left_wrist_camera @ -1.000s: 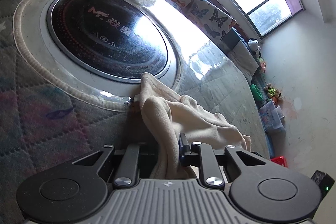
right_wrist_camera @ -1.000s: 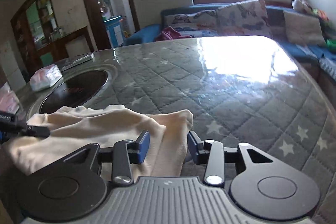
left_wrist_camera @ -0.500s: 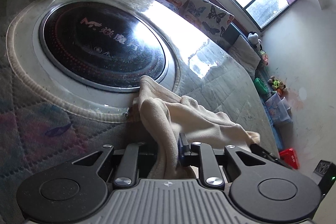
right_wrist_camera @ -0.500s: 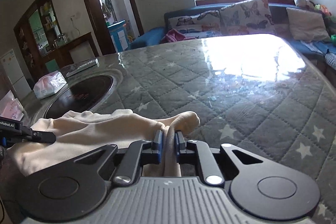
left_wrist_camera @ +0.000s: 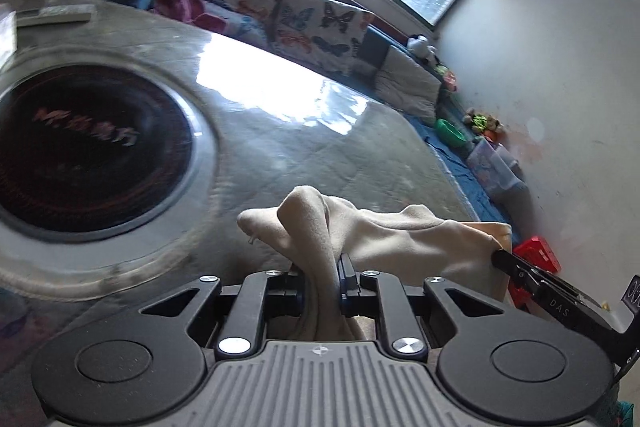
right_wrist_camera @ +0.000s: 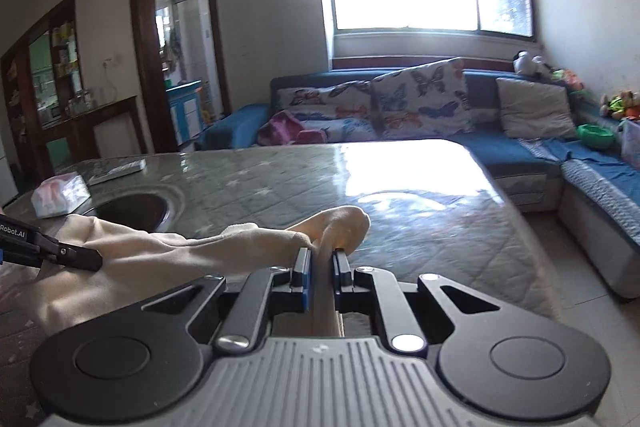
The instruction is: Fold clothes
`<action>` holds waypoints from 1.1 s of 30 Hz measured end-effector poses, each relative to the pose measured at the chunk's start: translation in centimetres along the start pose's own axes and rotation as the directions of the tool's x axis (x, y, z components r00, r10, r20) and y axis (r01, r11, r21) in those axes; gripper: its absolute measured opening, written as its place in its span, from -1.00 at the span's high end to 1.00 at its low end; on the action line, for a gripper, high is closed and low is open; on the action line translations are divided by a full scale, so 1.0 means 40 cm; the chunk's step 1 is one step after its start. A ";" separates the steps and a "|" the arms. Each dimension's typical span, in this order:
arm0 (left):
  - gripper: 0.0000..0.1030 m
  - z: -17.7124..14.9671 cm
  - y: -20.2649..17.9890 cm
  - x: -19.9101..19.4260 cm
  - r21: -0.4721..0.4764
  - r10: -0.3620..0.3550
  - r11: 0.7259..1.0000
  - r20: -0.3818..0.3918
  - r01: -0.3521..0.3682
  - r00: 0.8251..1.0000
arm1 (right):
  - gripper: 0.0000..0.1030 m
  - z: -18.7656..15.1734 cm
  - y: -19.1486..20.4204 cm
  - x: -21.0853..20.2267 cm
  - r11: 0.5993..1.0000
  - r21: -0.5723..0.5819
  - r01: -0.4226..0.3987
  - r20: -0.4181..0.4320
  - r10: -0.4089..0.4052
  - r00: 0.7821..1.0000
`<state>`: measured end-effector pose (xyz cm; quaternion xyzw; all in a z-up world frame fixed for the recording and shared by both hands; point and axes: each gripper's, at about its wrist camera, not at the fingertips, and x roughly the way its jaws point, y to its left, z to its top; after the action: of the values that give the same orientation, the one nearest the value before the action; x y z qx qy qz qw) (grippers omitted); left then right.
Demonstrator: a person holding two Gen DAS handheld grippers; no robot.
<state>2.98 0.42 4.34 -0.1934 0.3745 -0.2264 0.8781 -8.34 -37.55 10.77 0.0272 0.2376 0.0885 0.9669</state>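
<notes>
Gripped the cream garment (left_wrist_camera: 400, 239) with the left gripper (left_wrist_camera: 320, 267), jaws clenched on a bunched ridge of cloth that stood up between them. Gripped the same garment (right_wrist_camera: 180, 251) with the right gripper (right_wrist_camera: 320, 259) as well, jaws pressed tight on a thin doubled edge, with a rounded lobe of fabric poking out past the tips. Saw each tool's tip from the other's camera, biting the opposite end of the cloth.

Held the garment strung between the two grippers over the near edge of the table (left_wrist_camera: 320, 147), just beside the round dark hob (left_wrist_camera: 80, 155) set into the table's left part. Could not tell whether the sagging lower cloth touched the quilted cover or hung free of it.

Left alone a tissue pack (right_wrist_camera: 60, 195) and a flat grey item near the far left edge, well apart from the cloth.

Judged the task to be at an early stage: garment seized at two points and rumpled, with no flat panel, crease or tidy stack showing anywhere. Probably left to do: spreading the cloth flat on the open quilted stretch toward the table's right side, bringing one end over the other, smoothing, then letting go.
</notes>
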 end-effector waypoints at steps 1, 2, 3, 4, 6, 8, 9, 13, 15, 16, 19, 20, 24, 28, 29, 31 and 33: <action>0.68 0.003 -0.016 0.013 0.010 -0.012 1.000 -0.006 0.012 1.000 | 0.82 0.002 -0.015 -0.010 1.000 0.000 0.019 0.004 -0.019 1.000; 0.68 0.005 -0.031 0.028 0.018 -0.025 1.000 -0.013 0.025 1.000 | 0.82 0.005 -0.029 -0.021 0.999 0.000 0.038 0.007 -0.038 0.999; 0.68 0.009 -0.047 0.044 0.026 -0.037 0.999 -0.021 0.038 0.999 | 0.82 0.007 -0.044 -0.031 0.998 0.000 0.057 0.011 -0.057 0.998; 0.68 0.012 -0.064 0.060 0.033 -0.050 0.998 -0.030 0.051 0.998 | 0.82 0.010 -0.059 -0.041 0.997 0.000 0.076 0.015 -0.076 0.997; 0.68 0.013 -0.097 0.088 0.048 -0.078 0.996 -0.047 0.080 0.996 | 0.82 0.014 -0.089 -0.059 0.994 0.004 0.113 0.020 -0.113 0.993; 0.68 0.015 -0.128 0.115 0.059 -0.102 0.993 -0.067 0.106 0.993 | 0.82 0.017 -0.121 -0.072 0.989 0.013 0.147 0.021 -0.148 0.989; 0.68 0.016 -0.143 0.129 0.063 -0.113 0.991 -0.077 0.118 0.991 | 0.82 0.019 -0.137 -0.077 0.986 0.015 0.164 0.021 -0.164 0.986; 0.68 0.018 -0.200 0.177 0.094 -0.143 0.984 -0.112 0.154 0.983 | 0.82 0.021 -0.195 -0.087 0.975 0.024 0.219 0.012 -0.220 0.975; 0.68 0.017 -0.223 0.202 0.109 -0.147 0.981 -0.130 0.162 0.981 | 0.82 0.019 -0.221 -0.086 0.970 0.029 0.242 0.004 -0.242 0.970; 0.68 0.016 -0.229 0.215 0.113 -0.146 0.980 -0.144 0.162 0.979 | 0.82 0.015 -0.232 -0.081 0.967 0.031 0.252 -0.003 -0.252 0.968; 0.67 0.013 -0.243 0.254 0.127 -0.136 0.979 -0.183 0.161 0.974 | 0.82 0.004 -0.260 -0.052 0.962 0.039 0.271 -0.033 -0.270 0.962; 0.67 0.013 -0.243 0.266 0.133 -0.128 0.979 -0.194 0.156 0.972 | 0.82 -0.001 -0.269 -0.041 0.960 0.040 0.276 -0.044 -0.274 0.961; 0.67 0.008 -0.235 0.306 0.134 -0.097 0.982 -0.244 0.132 0.965 | 0.82 -0.027 -0.285 0.009 0.958 0.044 0.285 -0.103 -0.279 0.955; 0.67 -0.009 -0.214 0.324 0.136 -0.091 0.981 -0.300 0.137 0.950 | 0.82 -0.056 -0.296 0.049 0.955 0.037 0.294 -0.170 -0.284 0.944; 0.67 -0.013 -0.211 0.326 0.140 -0.089 0.980 -0.314 0.139 0.945 | 0.82 -0.065 -0.298 0.053 0.955 0.038 0.294 -0.183 -0.283 0.942; 0.66 -0.020 -0.206 0.329 0.148 -0.087 0.978 -0.337 0.144 0.937 | 0.82 -0.079 -0.300 0.055 0.956 0.030 0.293 -0.198 -0.281 0.939; 0.58 -0.020 -0.204 0.324 0.162 -0.088 0.975 -0.339 0.151 0.936 | 0.81 -0.084 -0.299 0.058 0.957 0.020 0.290 -0.204 -0.280 0.938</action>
<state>8.33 -13.46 0.60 -0.0925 0.4810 -0.3428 0.8016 -5.99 -48.85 5.59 0.0074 0.3367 -0.0560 0.9399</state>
